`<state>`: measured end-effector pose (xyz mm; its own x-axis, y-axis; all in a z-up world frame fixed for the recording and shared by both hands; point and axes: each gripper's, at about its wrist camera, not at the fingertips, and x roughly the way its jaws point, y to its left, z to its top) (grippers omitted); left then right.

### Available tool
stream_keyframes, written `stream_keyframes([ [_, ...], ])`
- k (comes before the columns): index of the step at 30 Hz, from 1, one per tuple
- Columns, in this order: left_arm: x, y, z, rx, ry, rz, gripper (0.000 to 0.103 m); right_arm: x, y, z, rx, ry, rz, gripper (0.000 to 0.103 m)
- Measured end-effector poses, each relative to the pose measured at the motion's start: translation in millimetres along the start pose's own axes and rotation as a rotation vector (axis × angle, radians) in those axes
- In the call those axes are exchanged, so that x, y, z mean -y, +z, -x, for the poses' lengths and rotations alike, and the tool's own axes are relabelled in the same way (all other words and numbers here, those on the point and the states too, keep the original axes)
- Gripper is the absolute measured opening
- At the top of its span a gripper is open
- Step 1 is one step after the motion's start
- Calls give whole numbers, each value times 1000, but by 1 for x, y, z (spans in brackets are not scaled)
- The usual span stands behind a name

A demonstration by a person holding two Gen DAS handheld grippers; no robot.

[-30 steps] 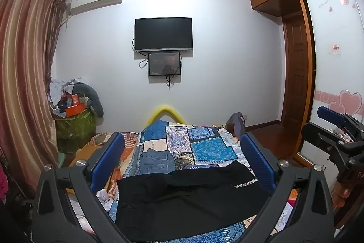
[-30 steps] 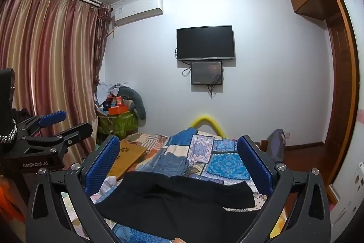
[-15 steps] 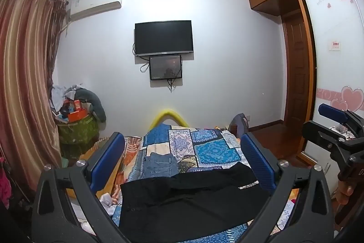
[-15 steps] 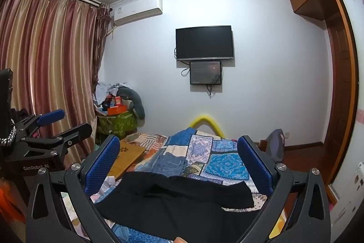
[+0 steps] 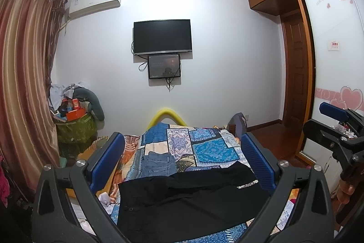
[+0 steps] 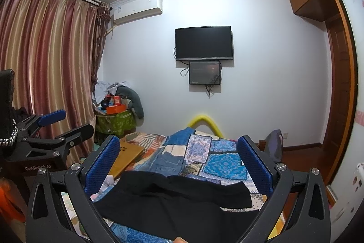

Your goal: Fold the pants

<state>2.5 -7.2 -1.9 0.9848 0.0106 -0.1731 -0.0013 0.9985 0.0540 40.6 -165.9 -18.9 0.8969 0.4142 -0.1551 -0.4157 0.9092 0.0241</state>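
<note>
Left claw: we hold the left claw (image 5: 182, 161) above the near end of the bed, its blue pads (image 5: 108, 157) spread wide and gripping nothing; we also see it at the left edge of the right wrist view (image 6: 66, 123), well apart from the cloth.
Right claw: our right claw (image 6: 178, 159) is likewise gaping, pads (image 6: 254, 165) far apart with only air between them; in the left wrist view it shows at the right edge (image 5: 327, 120), raised beside the bed.
Pants: the black pants (image 5: 182, 199) lie spread flat across the near part of the bed, waist with a button toward the left, a white-lettered band near the right end; from the right wrist camera we see the same dark cloth (image 6: 173, 197) with one leg lying partly over the other.
Contact: we see neither claw touching the pants.
Bed: a blue patchwork quilt (image 5: 204, 147) covers the bed, and the pants rest on top of it.
Jeans: a folded pair of blue jeans (image 5: 159, 163) sits on the quilt just beyond the pants, their near edge touching or tucked under the black cloth; we cannot tell which.
Far wall: we face a dark television (image 5: 162, 37) with a smaller screen (image 5: 164, 66) just under it.
Left corner: striped curtains (image 6: 45, 65) hang beside a green bin (image 6: 116, 123) piled with boxes and clothes.
</note>
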Motion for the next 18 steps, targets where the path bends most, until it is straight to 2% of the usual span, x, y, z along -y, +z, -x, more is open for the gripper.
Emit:
stream_keyframes([
  [18, -6, -1, -1, 6, -8, 20, 103, 4, 0, 1, 8, 6, -10, 103],
])
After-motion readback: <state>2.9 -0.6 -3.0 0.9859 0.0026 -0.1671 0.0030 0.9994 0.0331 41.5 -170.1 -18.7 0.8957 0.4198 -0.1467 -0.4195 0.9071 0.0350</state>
